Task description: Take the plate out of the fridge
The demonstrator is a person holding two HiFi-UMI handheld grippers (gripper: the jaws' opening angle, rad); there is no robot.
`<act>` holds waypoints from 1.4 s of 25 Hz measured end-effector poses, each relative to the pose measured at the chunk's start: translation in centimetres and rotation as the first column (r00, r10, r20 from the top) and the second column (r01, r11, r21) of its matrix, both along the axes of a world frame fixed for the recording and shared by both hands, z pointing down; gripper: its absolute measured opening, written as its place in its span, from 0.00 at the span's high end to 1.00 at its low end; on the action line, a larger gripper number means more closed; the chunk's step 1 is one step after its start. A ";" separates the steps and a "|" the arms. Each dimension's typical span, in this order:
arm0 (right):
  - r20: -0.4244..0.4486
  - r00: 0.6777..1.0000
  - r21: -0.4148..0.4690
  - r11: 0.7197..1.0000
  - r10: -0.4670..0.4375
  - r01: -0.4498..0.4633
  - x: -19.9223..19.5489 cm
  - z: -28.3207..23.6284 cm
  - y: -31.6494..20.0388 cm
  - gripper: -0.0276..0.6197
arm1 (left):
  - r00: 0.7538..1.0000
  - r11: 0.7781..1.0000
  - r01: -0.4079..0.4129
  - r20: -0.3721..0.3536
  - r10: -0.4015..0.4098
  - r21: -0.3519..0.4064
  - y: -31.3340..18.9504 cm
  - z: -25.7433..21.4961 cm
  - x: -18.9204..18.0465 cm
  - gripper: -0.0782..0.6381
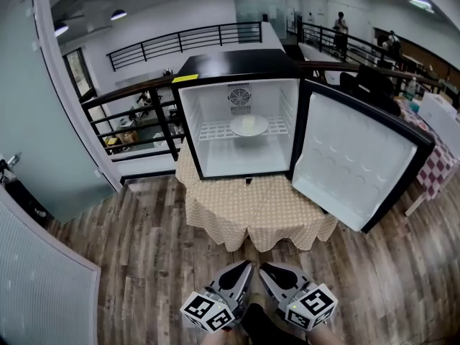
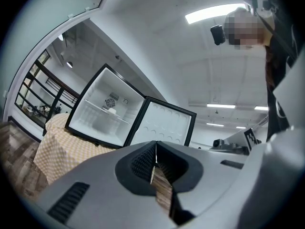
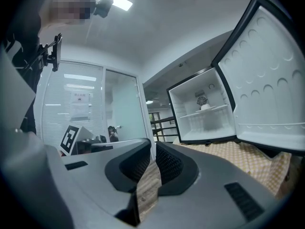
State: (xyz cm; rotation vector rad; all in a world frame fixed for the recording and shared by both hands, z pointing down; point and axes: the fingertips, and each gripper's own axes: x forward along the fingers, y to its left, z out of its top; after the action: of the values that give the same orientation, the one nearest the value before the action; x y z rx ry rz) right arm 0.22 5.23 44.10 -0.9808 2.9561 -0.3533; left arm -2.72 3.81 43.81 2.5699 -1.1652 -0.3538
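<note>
A white plate (image 1: 249, 125) sits mid-shelf in the open mini fridge (image 1: 237, 67) on a checked tablecloth (image 1: 266, 207). The left gripper (image 1: 245, 266) and right gripper (image 1: 265, 267) hang well apart from it, jaws closed together, empty.

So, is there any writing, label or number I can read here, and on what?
None is readable.
Yellow sticker on the fridge: too small to read.
Paper notice on the glass wall: blurred.
Black-and-white squares at the bottom: patterns, not words.
</note>
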 end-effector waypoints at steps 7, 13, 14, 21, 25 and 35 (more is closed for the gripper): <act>0.015 1.000 0.017 1.000 0.009 -0.009 -2.1 -0.8 -5.3 0.87 | 1.000 1.000 -0.013 0.003 0.013 0.018 -5.4 -0.8 -1.8 0.88; 0.017 1.000 0.003 1.000 -0.001 0.001 -3.8 -1.1 -10.0 0.87 | 1.000 1.000 -0.007 -0.006 0.007 0.021 -10.1 -1.5 -3.3 0.88; 0.016 1.000 0.006 1.000 -0.003 0.003 -4.0 -1.2 -10.8 0.87 | 1.000 1.000 -0.005 -0.009 0.005 0.020 -10.9 -1.6 -3.5 0.88; 0.013 1.000 0.006 1.000 0.007 -0.007 -4.4 -1.5 -15.4 0.87 | 1.000 1.000 -0.018 -0.014 0.018 0.013 -15.4 -1.6 -3.7 0.88; 0.032 0.999 -0.001 1.000 0.020 -0.020 -4.1 -1.5 -18.0 0.87 | 1.000 0.999 -0.030 -0.007 0.030 0.027 -18.1 -1.9 -3.5 0.88; 0.057 0.998 -0.022 0.999 0.030 -0.029 -4.5 -1.7 -21.8 0.87 | 1.000 1.000 -0.023 -0.002 0.023 0.010 -21.4 -1.5 -3.6 0.88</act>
State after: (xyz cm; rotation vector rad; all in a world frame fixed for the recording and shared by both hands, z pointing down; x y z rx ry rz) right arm -4.28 -16.58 42.41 -0.9983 2.8894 -0.4057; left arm -6.33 -17.54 42.28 2.5884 -1.1346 -0.3576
